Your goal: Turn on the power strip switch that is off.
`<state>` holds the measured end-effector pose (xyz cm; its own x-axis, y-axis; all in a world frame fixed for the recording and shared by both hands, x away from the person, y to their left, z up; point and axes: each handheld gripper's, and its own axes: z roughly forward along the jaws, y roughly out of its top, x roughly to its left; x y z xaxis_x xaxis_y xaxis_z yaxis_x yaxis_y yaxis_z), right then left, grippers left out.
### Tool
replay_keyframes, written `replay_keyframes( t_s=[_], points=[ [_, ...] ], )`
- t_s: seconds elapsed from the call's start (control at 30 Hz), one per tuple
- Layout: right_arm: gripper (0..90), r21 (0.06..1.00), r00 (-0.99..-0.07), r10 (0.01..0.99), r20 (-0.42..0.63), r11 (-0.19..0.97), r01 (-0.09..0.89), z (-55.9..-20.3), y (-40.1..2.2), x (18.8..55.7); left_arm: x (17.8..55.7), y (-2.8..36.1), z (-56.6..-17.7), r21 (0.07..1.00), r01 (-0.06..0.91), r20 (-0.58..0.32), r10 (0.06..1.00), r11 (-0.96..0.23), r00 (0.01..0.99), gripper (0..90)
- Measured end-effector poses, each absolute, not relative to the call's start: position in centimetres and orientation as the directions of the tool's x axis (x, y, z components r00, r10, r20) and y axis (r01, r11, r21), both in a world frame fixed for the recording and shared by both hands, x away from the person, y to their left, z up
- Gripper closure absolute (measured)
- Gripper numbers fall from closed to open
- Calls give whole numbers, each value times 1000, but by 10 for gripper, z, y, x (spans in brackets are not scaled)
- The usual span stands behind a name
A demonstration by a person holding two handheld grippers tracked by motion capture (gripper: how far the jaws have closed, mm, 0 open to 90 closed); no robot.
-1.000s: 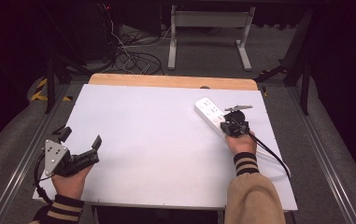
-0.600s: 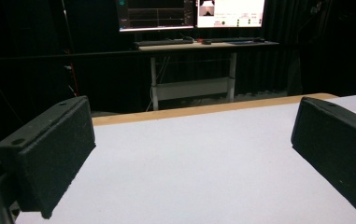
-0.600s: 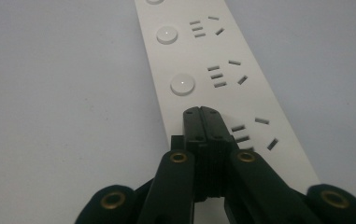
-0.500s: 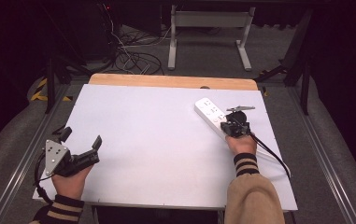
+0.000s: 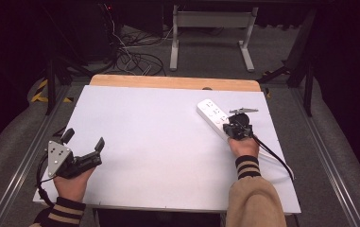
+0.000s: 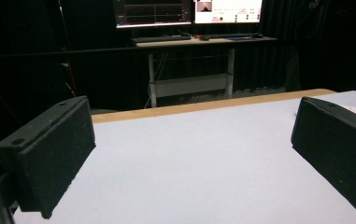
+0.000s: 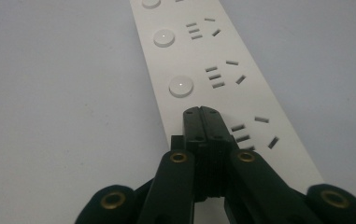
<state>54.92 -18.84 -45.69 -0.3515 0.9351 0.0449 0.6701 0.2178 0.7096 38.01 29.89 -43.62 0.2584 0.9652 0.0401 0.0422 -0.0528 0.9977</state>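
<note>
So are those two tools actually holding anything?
No. The left tool hangs open; the right tool is shut, empty, tips over the white plastic power strip.

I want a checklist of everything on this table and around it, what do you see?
Surface: white table with a wooden far edge.
Job's things: white power strip lying flat at the right; round buttons beside its sockets.
Clutter: nothing seen.
Grippers: left gripper open, jaws wide apart above bare table; right gripper shut, its tip over the strip where a button would be.
Cables: black cable trails from the right gripper; tangle on the floor.
Surroundings: dark room, desk with monitors.
</note>
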Motion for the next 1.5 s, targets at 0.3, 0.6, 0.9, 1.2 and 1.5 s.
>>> replay_keyframes(
  t_s=[0.3, 0.6, 0.9, 1.2, 1.5],
  points=[
    [900, 710, -345, 938, 37, 218, 670, -457, -187, 548, 380, 299, -436, 998, 43, 33, 965, -46, 260, 2],
    [900, 705, -359, 933, 0, 254, 662, -453, -184, 548, 382, 298, -435, 998, 44, 32, 964, -45, 265, 2],
    [900, 833, -403, 915, -5, 227, 505, -424, -211, 511, 383, 298, -435, 998, 43, 30, 966, -43, 257, 3],
    [900, 961, -410, 912, 25, 90, 260, -431, -250, 431, 382, 296, -433, 999, 11, 35, 969, -39, 246, 3],
    [900, 995, -382, 923, 52, -15, 98, -428, -259, 398, 381, 297, -434, 999, 12, 31, 969, -35, 246, 3]
  ],
)
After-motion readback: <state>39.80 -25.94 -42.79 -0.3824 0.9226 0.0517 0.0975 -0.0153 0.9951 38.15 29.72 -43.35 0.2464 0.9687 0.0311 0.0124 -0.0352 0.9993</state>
